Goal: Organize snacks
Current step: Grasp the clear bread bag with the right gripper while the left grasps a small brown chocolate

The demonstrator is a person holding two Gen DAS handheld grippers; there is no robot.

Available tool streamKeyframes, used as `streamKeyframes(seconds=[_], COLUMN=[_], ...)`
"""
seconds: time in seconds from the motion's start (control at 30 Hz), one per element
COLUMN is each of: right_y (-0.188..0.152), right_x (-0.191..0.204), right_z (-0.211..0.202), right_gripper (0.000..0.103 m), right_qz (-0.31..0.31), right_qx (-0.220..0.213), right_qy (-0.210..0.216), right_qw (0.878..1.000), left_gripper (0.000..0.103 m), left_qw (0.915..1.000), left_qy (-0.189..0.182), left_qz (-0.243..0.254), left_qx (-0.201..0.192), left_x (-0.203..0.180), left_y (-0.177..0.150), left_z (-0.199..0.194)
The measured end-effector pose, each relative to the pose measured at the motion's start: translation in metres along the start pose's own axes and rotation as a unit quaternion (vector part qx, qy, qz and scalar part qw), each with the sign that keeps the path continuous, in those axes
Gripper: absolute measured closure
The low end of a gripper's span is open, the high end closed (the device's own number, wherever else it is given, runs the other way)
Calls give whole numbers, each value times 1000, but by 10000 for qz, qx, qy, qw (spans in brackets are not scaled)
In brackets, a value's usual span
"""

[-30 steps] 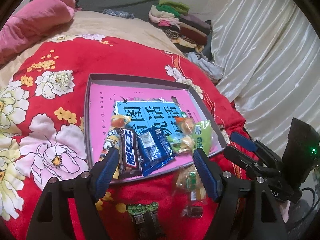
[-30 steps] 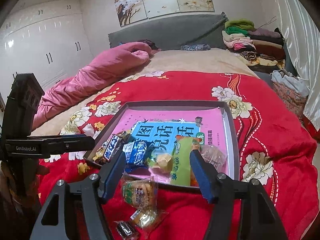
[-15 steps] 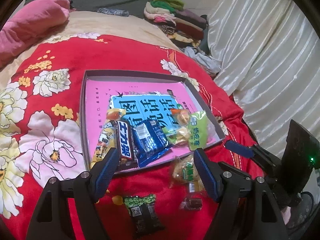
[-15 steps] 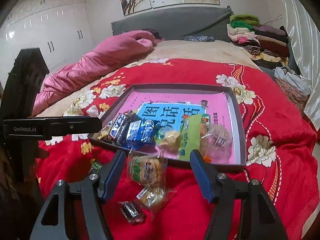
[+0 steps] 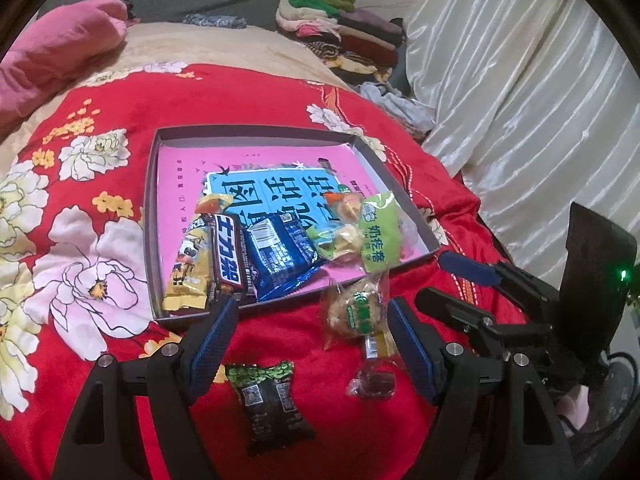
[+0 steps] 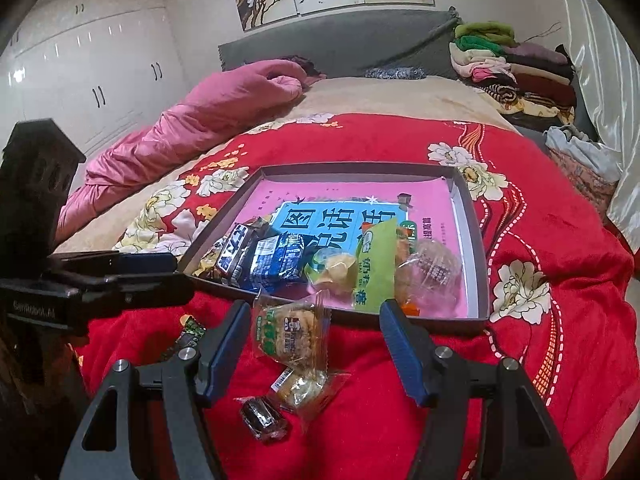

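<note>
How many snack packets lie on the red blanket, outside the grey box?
4. A dark green-topped packet lies nearest the left gripper. A clear biscuit packet leans at the box's front edge, a smaller clear packet below it, and a small dark candy.

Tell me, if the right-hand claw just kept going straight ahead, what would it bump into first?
Probably the clear-wrapped pastry with the green label, lying on the red blanket between the open right gripper fingers, just short of the tray. Depth is hard to judge.
</note>
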State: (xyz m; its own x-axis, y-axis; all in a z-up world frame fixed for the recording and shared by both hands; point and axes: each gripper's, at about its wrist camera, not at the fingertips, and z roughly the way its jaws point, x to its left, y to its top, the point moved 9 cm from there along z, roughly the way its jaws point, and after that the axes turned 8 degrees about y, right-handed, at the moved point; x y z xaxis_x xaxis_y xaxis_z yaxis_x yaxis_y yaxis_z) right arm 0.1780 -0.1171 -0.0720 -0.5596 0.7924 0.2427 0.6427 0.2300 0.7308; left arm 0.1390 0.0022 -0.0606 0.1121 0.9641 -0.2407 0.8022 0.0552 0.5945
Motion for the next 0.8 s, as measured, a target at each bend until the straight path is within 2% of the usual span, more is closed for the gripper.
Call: streamKeyframes(seconds=[0.13,0.23,0.8], right_y=[0,0,-5], right_x=[-3,-4,-8], right_z=[-2,-4,0], right_gripper=[36,30,29], right_qz=[70,117,236], right_qx=[-24,-48,83], right_qy=[14,25,267], right_qw=[10000,9999,9993], left_gripper=[25,24,24], left_qw=[10000,9999,9976], left_qy=[-16,-12,-96], left_qz=[49,86,385], left_qx=[33,73,570], left_x=[-6,-9,-36], left_y=[-5,-10,-54], left_z=[0,0,10])
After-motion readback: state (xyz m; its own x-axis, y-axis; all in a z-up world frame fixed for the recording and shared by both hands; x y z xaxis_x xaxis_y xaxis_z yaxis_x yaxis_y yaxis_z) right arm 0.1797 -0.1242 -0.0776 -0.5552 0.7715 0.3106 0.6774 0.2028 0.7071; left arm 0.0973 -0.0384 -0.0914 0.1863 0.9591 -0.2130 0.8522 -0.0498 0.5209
